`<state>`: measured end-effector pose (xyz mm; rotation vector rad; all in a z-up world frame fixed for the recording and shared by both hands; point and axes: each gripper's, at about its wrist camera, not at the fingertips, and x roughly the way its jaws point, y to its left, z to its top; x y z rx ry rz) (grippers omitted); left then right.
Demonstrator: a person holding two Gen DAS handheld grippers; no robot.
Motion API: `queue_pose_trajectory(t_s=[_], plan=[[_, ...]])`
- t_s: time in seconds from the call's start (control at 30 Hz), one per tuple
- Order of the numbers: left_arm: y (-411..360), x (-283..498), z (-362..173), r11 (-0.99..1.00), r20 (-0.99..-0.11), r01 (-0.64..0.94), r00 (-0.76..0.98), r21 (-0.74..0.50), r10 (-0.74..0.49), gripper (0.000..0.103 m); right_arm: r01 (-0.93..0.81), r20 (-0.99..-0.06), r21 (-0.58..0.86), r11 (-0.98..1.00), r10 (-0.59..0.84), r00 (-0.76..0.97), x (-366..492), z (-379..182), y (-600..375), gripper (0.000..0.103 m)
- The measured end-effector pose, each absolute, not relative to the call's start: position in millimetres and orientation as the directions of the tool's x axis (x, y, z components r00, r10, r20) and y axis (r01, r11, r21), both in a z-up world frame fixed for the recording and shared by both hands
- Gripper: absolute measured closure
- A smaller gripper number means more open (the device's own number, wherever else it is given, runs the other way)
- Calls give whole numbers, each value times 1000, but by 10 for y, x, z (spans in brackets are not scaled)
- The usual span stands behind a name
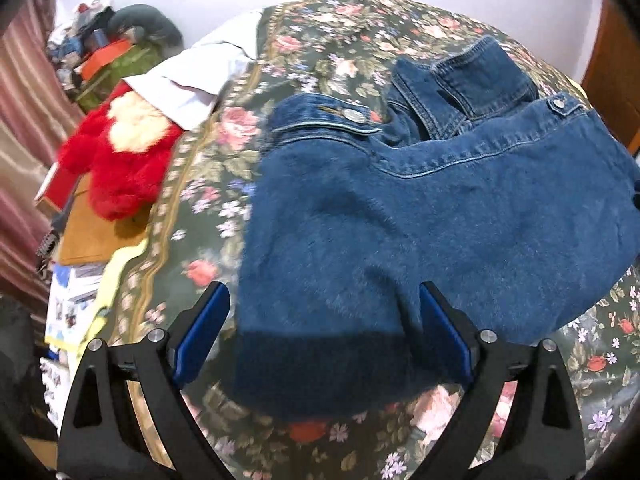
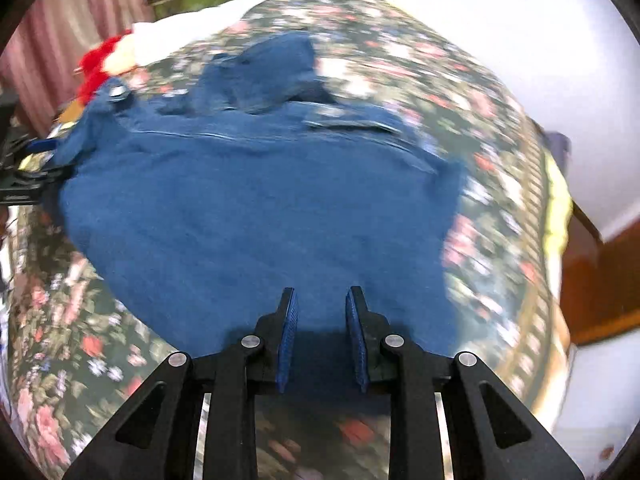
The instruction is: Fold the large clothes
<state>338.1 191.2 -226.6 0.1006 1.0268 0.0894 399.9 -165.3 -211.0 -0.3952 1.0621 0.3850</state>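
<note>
A blue denim jacket (image 1: 420, 216) lay spread on the floral bedspread (image 1: 320, 32). The left gripper (image 1: 324, 332) hung over the jacket's near edge, jaws released wide. The right gripper (image 2: 322, 336), jaws nearly clenched and grasping nothing, hung above the jacket's near hem.

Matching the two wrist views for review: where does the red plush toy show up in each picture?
Left wrist view: the red plush toy lies at the left, off the edge of the floral bedspread, below the white cloth.
Right wrist view: only a blurred red patch at the upper left.
Shared landmark: the denim jacket, spread across the bedspread in both.
</note>
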Motion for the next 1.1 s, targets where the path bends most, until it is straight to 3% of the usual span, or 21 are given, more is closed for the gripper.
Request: queue_pose_trajectory(t_s=[0.17,0.23,0.57,0.73,0.97,1.1], plan=[[2071,3228,-2168,968,-820,-108,516,226,248,8,-443,-898,-92,892,117,424,3884,-2051,-2010,82],[2235,3168,-2181,959,-830,-162,480,232,283,8,-394,-891,-149,907,49,451,3823,-2026,-2081,82],[2601,2754,-1952,921,-834,-381,482,78,269,8,-378,-863,-216,900,5,505,3481,-1854,-2113,82],[2366,2665,-2003,926,-842,-375,512,-43,168,8,-415,-832,-227,881,46,553,3407,-1691,-1838,82],[2049,2695,-2412,862,-830,-321,528,-393,-182,8,-510,-806,-196,838,158,570,3364,-1552,-1293,82],[1987,2849,-2625,781,-781,-320,538,-537,-317,8,-553,-818,-183,813,186,544,3454,-1640,-1009,82]])
